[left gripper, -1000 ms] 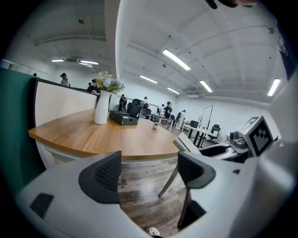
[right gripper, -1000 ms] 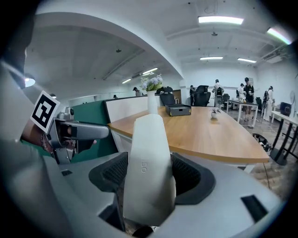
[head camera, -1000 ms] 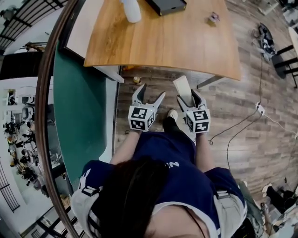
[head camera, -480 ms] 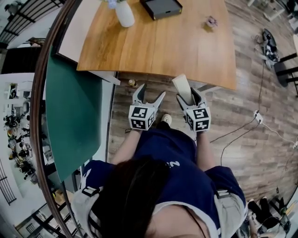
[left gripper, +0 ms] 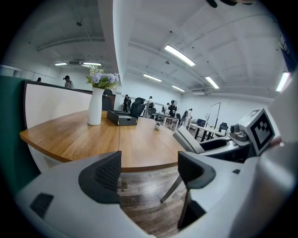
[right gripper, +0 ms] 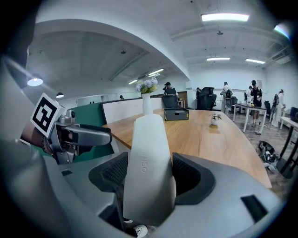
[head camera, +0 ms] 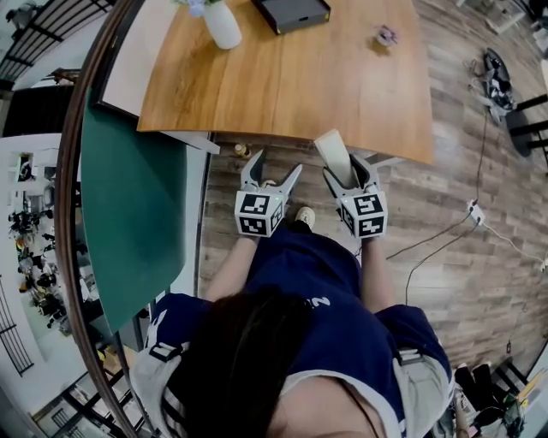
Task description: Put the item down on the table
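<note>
The left gripper is spread wide and empty; the right gripper, squeezing the white item, should lay it gently on the table.

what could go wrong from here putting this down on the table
1. The right tool grips the long grey item only at its lower end, so it may pivot or slip on touching the table.
2. The tool looks short of the table edge; releasing now could drop it on the floor.

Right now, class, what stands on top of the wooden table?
A white vase with flowers, a black box and a small potted plant; what the box holds cannot be seen.
</note>
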Demonstrator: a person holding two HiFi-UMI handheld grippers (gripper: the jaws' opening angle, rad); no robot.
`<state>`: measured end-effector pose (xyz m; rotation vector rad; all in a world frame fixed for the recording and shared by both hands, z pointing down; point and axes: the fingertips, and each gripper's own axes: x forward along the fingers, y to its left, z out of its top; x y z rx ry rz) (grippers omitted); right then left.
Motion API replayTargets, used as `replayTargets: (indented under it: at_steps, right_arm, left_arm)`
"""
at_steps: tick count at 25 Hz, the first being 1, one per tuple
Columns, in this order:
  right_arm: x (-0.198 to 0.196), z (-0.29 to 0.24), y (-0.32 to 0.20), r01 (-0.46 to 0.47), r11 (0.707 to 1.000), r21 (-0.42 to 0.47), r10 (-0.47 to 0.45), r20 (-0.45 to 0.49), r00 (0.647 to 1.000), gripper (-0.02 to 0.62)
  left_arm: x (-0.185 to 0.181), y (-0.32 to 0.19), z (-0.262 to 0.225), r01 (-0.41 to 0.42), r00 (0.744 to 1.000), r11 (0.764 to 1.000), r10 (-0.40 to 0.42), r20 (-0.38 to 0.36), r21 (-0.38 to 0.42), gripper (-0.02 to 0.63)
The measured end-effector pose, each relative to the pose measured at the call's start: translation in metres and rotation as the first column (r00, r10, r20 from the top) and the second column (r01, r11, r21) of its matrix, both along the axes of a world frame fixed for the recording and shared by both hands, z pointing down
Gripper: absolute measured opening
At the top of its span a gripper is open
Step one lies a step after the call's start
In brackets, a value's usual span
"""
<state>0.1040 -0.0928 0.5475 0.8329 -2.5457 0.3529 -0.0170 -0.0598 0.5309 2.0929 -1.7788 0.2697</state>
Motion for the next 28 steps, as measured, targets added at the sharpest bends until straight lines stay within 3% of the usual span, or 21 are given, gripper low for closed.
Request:
replayTargets:
  at_steps: [8, 16, 22, 28]
  right_arm:
    - [-0.025, -0.012, -0.024, 0.049, 0.998, 0.033, -0.047, -0.038, 0.998, 0.308]
    - [-0.082, -0.024, -0.084, 0.095, 0.993, 0.073, -0.090, -0.071, 0.993, 0.308]
    - [-0.119, -0.030, -0.130, 0.085, 0.993, 0.081, -0.076, -0.109, 0.991, 0.308]
    - [-0.122, -0.025, -0.179, 0.008, 0.998, 0.069, 0.004, -0.165, 0.986, 0.308]
  left_arm:
    - [-0.023, -0.021, 0.005, 0.010, 1.000, 1.000, -0.010, 0.012, -0.009, 0.367]
    - [-0.074, -0.066, 0.008, 0.020, 1.000, 1.000, -0.020, 0.015, -0.015, 0.367]
    - [-0.116, -0.101, 0.010, 0.031, 1.000, 0.999, -0.031, 0.000, -0.014, 0.367]
    - [-0.136, -0.137, 0.008, -0.020, 1.000, 1.000, 0.020, 0.000, 0.000, 0.367]
